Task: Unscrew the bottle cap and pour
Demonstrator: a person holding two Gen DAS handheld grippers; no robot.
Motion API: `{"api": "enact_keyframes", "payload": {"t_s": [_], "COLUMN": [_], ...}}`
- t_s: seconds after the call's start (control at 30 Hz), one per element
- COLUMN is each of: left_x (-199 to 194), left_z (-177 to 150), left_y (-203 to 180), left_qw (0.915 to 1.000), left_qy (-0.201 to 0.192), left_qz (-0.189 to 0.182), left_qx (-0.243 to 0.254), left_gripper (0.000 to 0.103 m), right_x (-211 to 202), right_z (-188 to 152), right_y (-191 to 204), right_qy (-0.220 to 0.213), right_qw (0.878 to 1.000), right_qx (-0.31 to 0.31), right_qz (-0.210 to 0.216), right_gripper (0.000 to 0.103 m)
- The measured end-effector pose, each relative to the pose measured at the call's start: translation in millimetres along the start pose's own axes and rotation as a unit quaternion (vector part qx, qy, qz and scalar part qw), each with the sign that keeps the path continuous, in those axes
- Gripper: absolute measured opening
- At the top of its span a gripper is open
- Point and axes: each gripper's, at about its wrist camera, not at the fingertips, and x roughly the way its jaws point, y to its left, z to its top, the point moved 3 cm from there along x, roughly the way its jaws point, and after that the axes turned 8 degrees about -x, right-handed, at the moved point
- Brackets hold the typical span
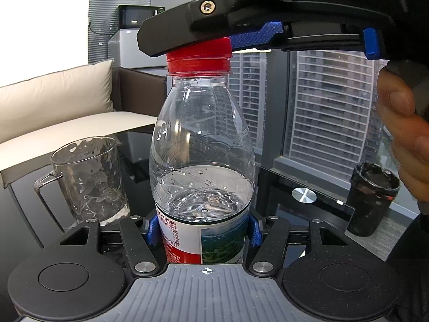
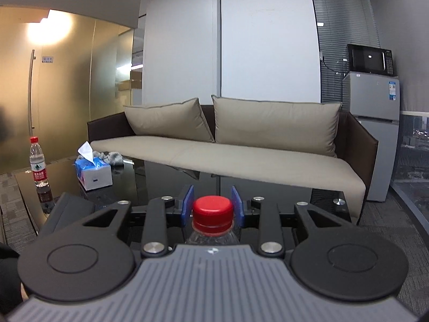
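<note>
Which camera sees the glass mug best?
The left wrist view: the glass mug stands in full sight on the dark table, left of the bottle, handle showing. The right wrist view does not show it.

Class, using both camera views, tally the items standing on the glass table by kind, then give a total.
Water bottles: 2 (held bottle, far bottle)
Glass mugs: 1 (mug)
Tissue boxes: 1 (tissue box)
Grey cloths: 1 (cloth)
Total: 5
</note>
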Motion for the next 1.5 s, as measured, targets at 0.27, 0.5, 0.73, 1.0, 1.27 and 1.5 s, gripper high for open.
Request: {"api": "enact_keyframes", "payload": {"t_s": [0.27,0.5,0.73,1.0,1.27,1.5], "left_x": [-0.5,0.1,2.7,3.7,4.6,3.4], "left_z": [9.3,11.5,16.3,14.7,11.5,7.2], "left_y": [10.4,12.3,15.2,13.9,9.9,5.8], "left_qw": [1.0000,1.0000,1.0000,1.0000,1.0000,1.0000], "left_qy": [0.000,-0.002,0.000,0.000,0.001,0.000], "left_qz": [-0.003,-0.002,-0.001,-0.001,0.000,0.000], "left_qx": [0.001,0.003,-0.002,-0.002,-0.002,0.000], "left_gripper": [0.056,0.056,0.056,0.056,0.056,0.057], "right_x": [0.6,9.6,1.7,-5.9,-2.5,0.9], "right_z": [0.8,6.4,7.5,-3.4,-5.1,-5.7], "right_y": [-18.3,-43.1,-24.2,-4.8,0.4,-2.3], "right_qy": [0.006,0.015,-0.004,-0.001,-0.002,0.000], "right_qw": [0.995,0.972,0.987,1.000,1.000,1.000], "right_qx": [-0.043,-0.095,-0.088,-0.013,0.002,-0.003], "right_qz": [0.088,0.216,0.135,0.017,-0.005,0.014], "right_gripper": [0.032,0.032,0.034,0.035,0.035,0.032]}}
